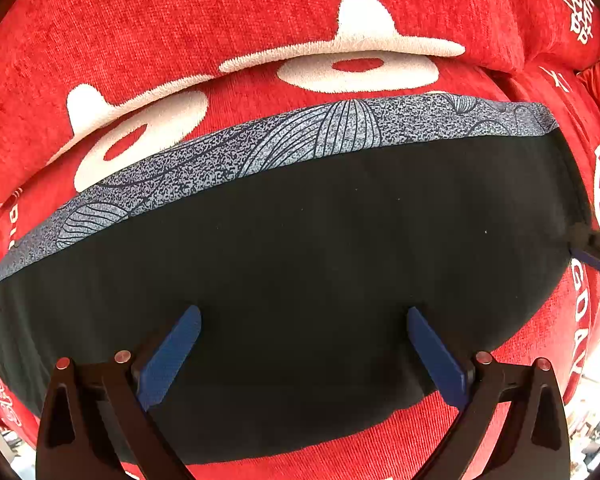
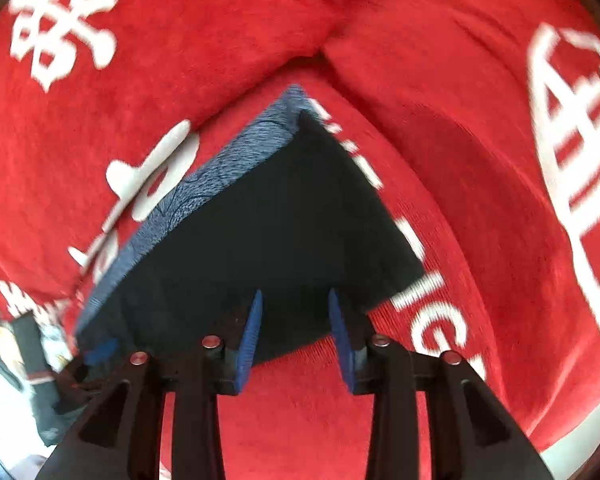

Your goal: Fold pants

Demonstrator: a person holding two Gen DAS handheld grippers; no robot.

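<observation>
- Left wrist view looks straight down on the pants (image 1: 300,248), which lie folded into one flat, dark, wide block on a red cover (image 1: 180,12) with big white letters and shapes.
- Along the far edge of the pants runs a grey-blue band (image 1: 260,148) with thin dark lines drawn like leaves or shells.
- Besides that band, the pants are plain black with a few tiny light specks, and the top looks smooth with no big wrinkles.
- Over the near part of the pants hangs the left tool (image 1: 304,344), its two blue fingers (image 1: 172,356) spread wide with only flat cloth showing in the gap, so it is let go.
- At the right end of the pants, a small bit of the right tool (image 1: 596,256) pokes in and is cut off by the picture edge.
- In the right wrist view, the right tool (image 2: 296,328) sits at the near corner of the pants (image 2: 268,216), its fingers parted a little and not pinching any cloth.
- That view is blurry, so the white letters on the red cover (image 2: 460,160) are smeared and hard to read.
- Left of the pants in that view are some dark and pale things, too blurred and cut off to tell.
</observation>
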